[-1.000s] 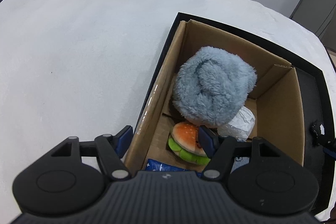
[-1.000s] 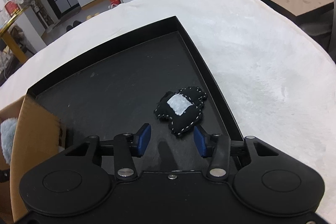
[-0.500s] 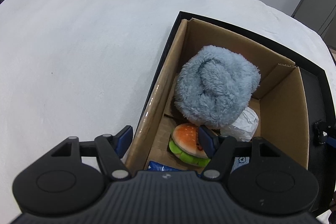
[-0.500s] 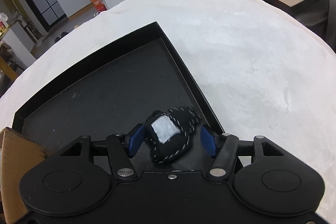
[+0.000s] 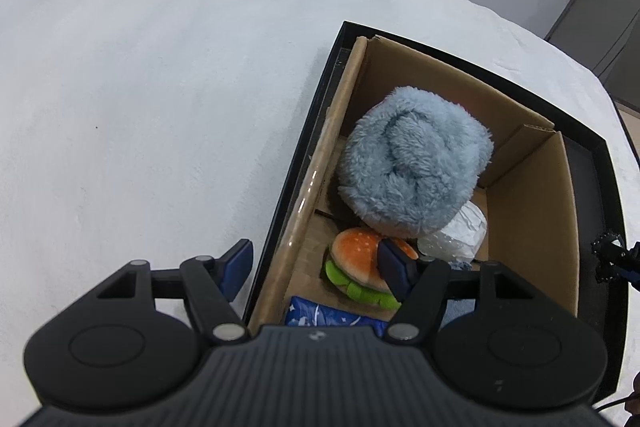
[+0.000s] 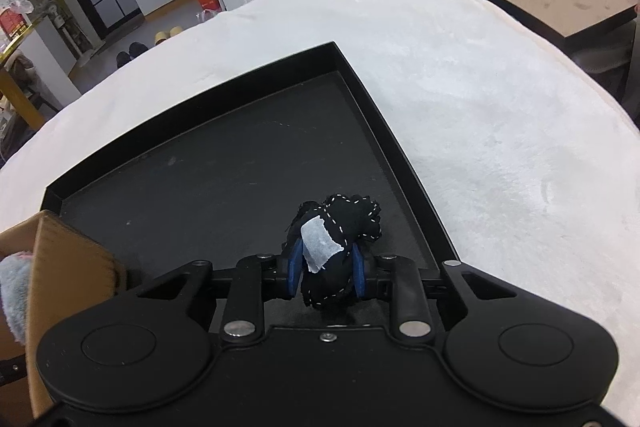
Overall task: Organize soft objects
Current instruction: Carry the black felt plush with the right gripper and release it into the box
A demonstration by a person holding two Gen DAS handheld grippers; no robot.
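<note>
White plush bedding (image 6: 500, 131) carries your black tray (image 6: 224, 163) — right gripper (image 6: 326, 273) closing, 2 pads squeezing the black felt toy (image 6: 348, 223); cardboard box (image 6: 68, 267) stands left.

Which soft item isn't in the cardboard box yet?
The black felt piece with white stitching. It is pinched in the right gripper, jaws closing on it, over the black tray; the blue fluffy roll and burger plush lie inside the box.

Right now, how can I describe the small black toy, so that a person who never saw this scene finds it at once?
Find the black tray on the white table; the right gripper is closing on the black felt toy near its right rim. Only this toy has white dashed stitching and a white patch.
</note>
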